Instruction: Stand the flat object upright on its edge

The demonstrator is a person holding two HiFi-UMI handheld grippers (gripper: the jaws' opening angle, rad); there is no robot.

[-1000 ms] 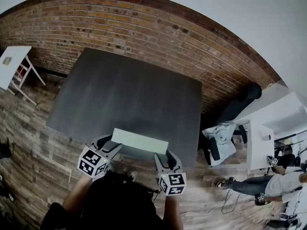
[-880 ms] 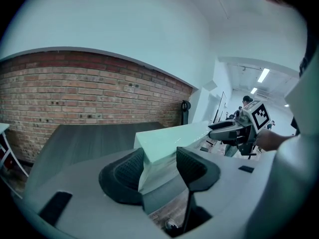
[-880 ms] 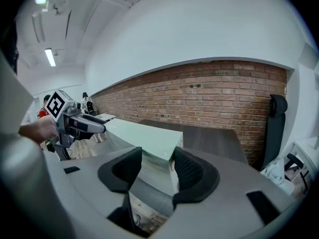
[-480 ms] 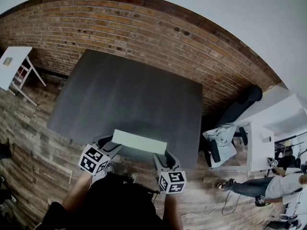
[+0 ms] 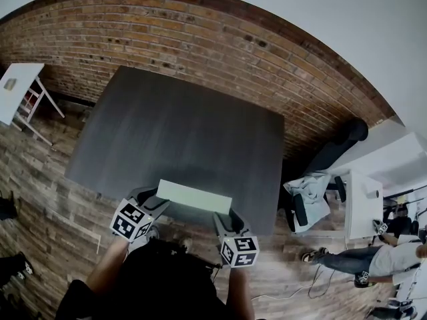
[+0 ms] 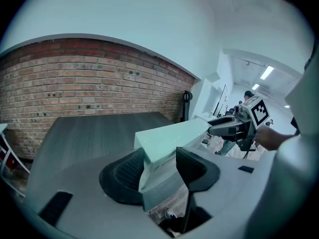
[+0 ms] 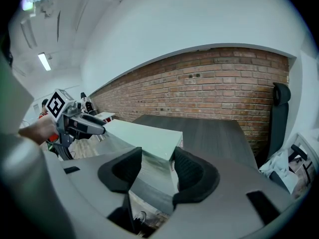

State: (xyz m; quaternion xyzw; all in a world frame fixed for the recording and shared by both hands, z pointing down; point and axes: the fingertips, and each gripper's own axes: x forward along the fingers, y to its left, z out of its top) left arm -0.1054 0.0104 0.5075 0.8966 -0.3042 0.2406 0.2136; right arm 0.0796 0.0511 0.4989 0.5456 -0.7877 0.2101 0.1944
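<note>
Box [image 5: 195, 195] is clamped at each end by left gripper [image 5: 152, 203] and right gripper [image 5: 224, 220], long axis sideways above the table [image 5: 180, 125] near edge.

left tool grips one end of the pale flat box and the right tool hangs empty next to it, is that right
Not quite. The right tool is not empty: its jaws are closed on the other end of the pale flat box, as the right gripper view shows. The left tool does grip one end.
</note>
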